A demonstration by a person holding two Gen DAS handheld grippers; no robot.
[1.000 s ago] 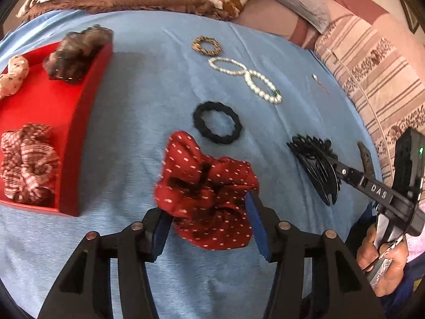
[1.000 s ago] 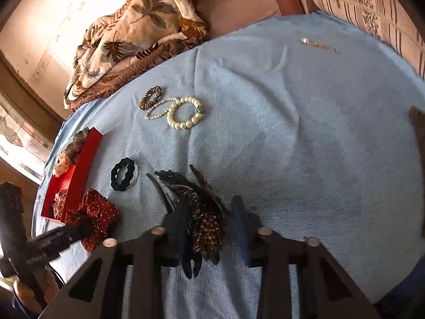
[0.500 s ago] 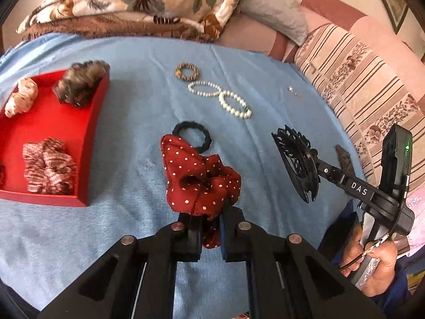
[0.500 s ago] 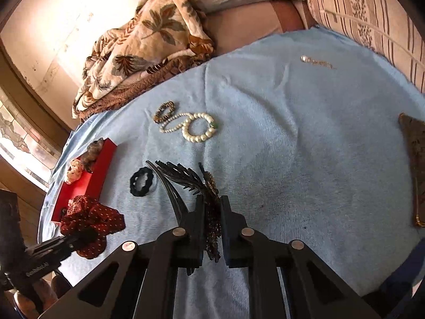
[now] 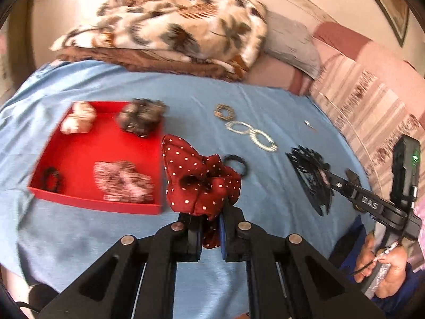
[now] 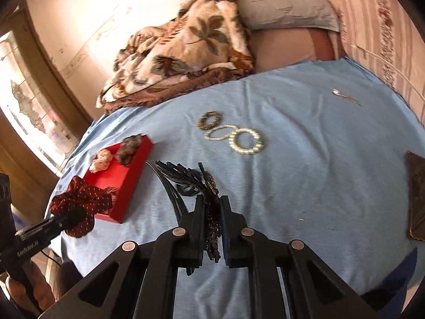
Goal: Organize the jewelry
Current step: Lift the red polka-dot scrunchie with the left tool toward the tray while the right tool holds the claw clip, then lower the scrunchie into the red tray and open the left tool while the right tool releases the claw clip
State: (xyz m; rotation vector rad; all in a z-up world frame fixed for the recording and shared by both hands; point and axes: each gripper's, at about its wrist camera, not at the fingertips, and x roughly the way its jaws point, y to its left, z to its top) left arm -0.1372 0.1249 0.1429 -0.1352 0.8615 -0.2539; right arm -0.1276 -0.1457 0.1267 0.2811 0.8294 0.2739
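The left gripper (image 5: 208,235) is clamped on a dark red scrunchie with white dots (image 5: 198,179), which bunches up out of the closed jaws, clear of the blue cloth (image 5: 111,242) and just right of the red tray (image 5: 79,143). The right gripper (image 6: 212,232) is pinched tight on a black hair claw with a beaded, feather-like top (image 6: 209,207); the claw's long black prongs fan out to the left above the cloth. From the left wrist view the claw (image 5: 312,179) shows at the tip of the right gripper, with a hand (image 5: 385,273) around its handle. Inside the tray lie a pale scrunchie (image 5: 77,118), a brown one (image 5: 140,117), a pink checked one (image 5: 123,182) and a small black hair tie (image 5: 53,182). Out on the cloth, well apart from the tray, sit another black hair tie (image 5: 237,164), a brown beaded bracelet (image 6: 208,119) and two pearl bracelets (image 6: 236,137) touching one another. A thin pin (image 6: 345,97) lies farther off toward the striped sofa (image 5: 372,101), and a folded leaf-print blanket (image 6: 180,50) is at the cloth's far edge.
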